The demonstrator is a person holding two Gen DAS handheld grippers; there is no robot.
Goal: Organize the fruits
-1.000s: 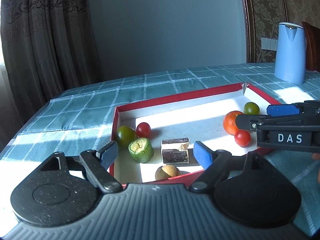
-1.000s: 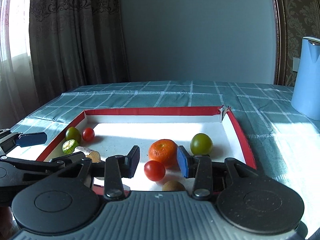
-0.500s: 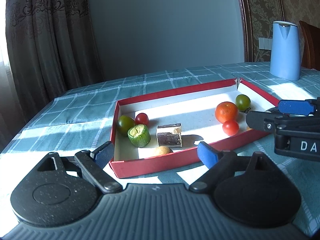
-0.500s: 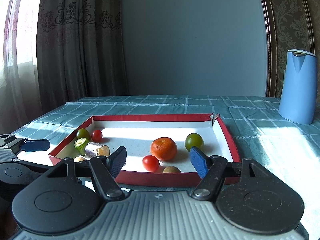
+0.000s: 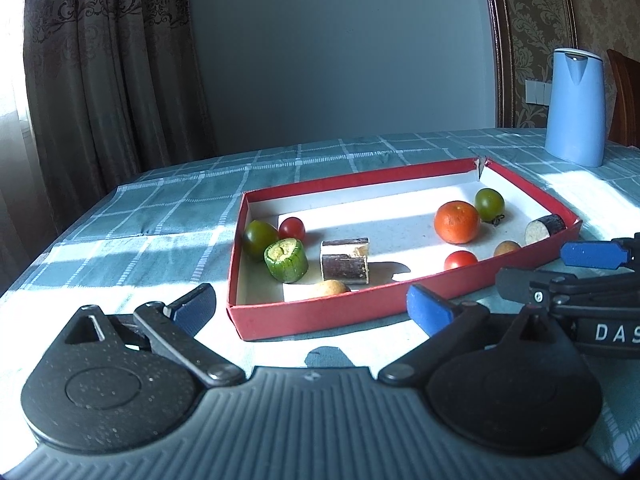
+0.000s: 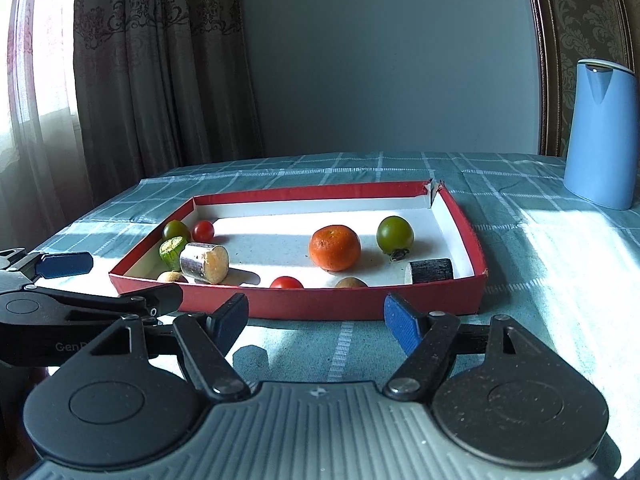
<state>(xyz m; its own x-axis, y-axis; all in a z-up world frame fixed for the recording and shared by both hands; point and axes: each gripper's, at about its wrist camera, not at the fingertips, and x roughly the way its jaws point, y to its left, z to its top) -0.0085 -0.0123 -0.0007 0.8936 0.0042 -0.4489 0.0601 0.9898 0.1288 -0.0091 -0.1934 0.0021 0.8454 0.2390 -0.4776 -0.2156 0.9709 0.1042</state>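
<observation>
Both the left tongs [image 5: 312, 304] and the right tongs [image 6: 316, 320] hang just short of the red tray's [image 6: 280, 304] near wall, jaws widening and empty. The fruit all lies inside the tray: a longan [image 5: 330, 287] and red tomato [image 6: 286, 282] tight against that near wall (awkward to reach), the tangerine [image 6: 335, 247] mid-tray, green tomatoes [image 6: 395, 234] further back. A low reach could shove the light tray across the worktop [image 6: 540, 280]; round fruit may roll from a skewed pinch.
</observation>
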